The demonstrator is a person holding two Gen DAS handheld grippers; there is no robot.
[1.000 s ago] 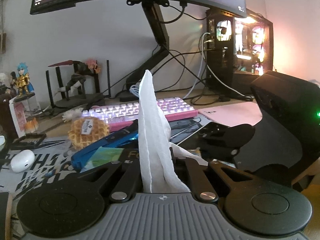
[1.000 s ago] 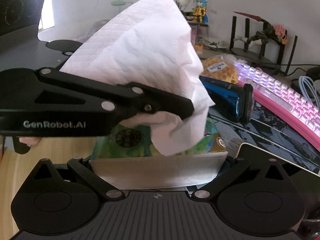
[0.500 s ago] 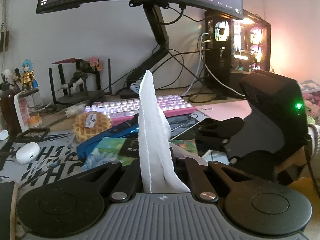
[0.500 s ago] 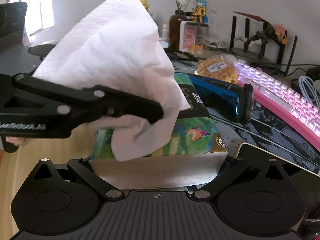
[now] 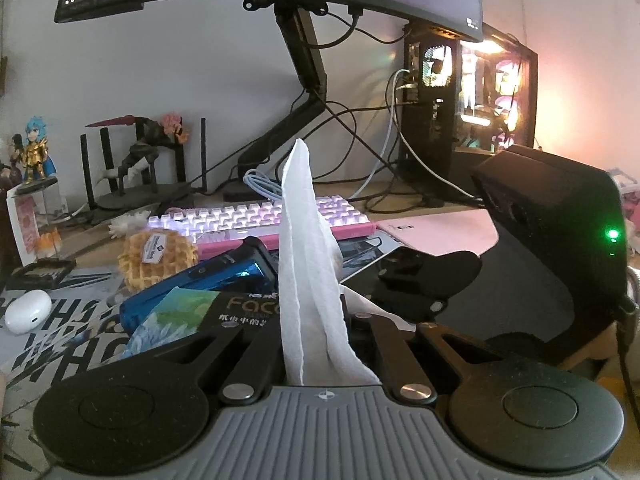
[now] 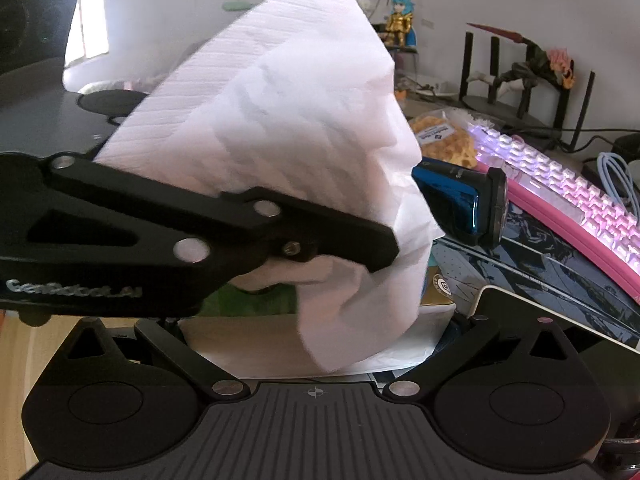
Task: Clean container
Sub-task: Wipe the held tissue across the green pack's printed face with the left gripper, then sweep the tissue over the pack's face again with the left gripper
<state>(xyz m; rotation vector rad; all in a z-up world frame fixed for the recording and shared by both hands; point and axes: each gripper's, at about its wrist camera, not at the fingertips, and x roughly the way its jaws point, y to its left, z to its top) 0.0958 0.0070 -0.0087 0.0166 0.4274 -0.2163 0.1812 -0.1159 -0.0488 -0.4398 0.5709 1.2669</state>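
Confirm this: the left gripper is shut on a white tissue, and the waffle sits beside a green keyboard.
Not quite. The left gripper is shut on the white tissue, and the waffle sits beside the keyboard, but the left wrist view shows that keyboard is pink, not green.

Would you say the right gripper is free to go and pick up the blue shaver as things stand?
Probably not yet. The right gripper is clamped on the tissue pack, and the left gripper with its tissue hangs in front. The blue shaver itself lies uncovered.
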